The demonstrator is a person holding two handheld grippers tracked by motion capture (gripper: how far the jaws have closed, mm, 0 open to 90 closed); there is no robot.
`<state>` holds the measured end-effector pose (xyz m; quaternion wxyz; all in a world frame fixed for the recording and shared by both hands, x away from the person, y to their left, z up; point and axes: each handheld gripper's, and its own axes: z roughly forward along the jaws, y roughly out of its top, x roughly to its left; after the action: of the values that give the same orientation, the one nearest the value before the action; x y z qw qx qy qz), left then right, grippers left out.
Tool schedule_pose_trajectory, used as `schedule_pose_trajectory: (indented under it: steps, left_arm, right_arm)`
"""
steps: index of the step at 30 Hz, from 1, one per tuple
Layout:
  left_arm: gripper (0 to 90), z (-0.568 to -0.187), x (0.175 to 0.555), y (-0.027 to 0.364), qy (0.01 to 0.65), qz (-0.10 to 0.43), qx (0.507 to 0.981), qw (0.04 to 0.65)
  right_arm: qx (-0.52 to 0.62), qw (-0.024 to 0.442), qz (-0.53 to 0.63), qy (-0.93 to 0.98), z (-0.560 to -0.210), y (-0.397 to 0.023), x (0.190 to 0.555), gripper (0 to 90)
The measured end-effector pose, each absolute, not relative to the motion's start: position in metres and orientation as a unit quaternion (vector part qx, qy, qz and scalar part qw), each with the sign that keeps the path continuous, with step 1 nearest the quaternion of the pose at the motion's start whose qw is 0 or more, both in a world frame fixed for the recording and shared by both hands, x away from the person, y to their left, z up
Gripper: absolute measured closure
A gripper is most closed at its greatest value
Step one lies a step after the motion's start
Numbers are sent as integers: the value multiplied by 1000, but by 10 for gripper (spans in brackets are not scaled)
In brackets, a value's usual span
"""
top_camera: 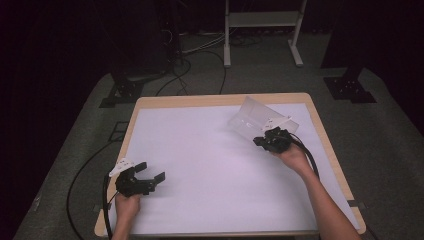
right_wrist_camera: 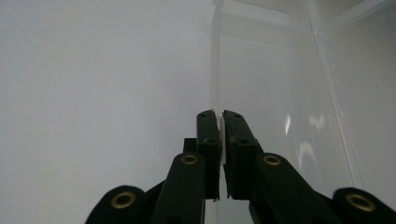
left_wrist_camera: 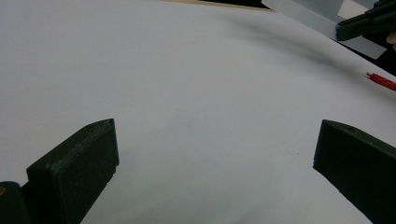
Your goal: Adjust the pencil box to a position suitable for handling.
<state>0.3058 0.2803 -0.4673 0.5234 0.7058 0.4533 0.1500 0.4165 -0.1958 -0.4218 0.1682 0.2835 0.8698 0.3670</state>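
Between the closed pads of the right tongs (right_wrist_camera: pixel 220 122) sits the thin wall of a clear plastic box (right_wrist_camera: pixel 280 93), pinched at its edge; the right gripper view shows the two black jaws pressed flat against either face of that wall, with the rest of the box opening away to the right of the grip. From the high view, the right tongs (top_camera: pixel 267 138) hold the clear plastic box (top_camera: pixel 260 119) at the far right of the bench (top_camera: pixel 200 150), tilted, with its near edge raised at the grip and its body reaching away toward the far edge. Its long axis appears to run across the bench rather than along the right forearm, though the clear plastic makes the outline hard to read.

The left tongs (top_camera: pixel 150 172) rest low at the near left corner, jaws spread wide with nothing between them; in the left gripper view only white bench surface lies between the pads. From there the box (left_wrist_camera: pixel 322 16) lies far off toward the upper right, well apart, with a small red object (left_wrist_camera: pixel 382 81) on the bench near it.

The right hand is plainly nearer, and already has hold. Any coming move probably turns on that single edge grip: the box hangs off to one side of the tongs, so it may swing or slip.
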Motion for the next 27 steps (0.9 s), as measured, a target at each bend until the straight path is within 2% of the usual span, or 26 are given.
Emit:
schedule_pose_trajectory:
  steps: [13, 27]
  left_arm:
    - [0, -467, 305, 280, 451, 151, 708, 522]
    - [0, -467, 306, 280, 453, 149, 707, 523]
  right_arm:
    - [232, 136, 389, 881, -419, -177, 377, 854]
    - [182, 106, 387, 898, -428, -151, 353, 852]
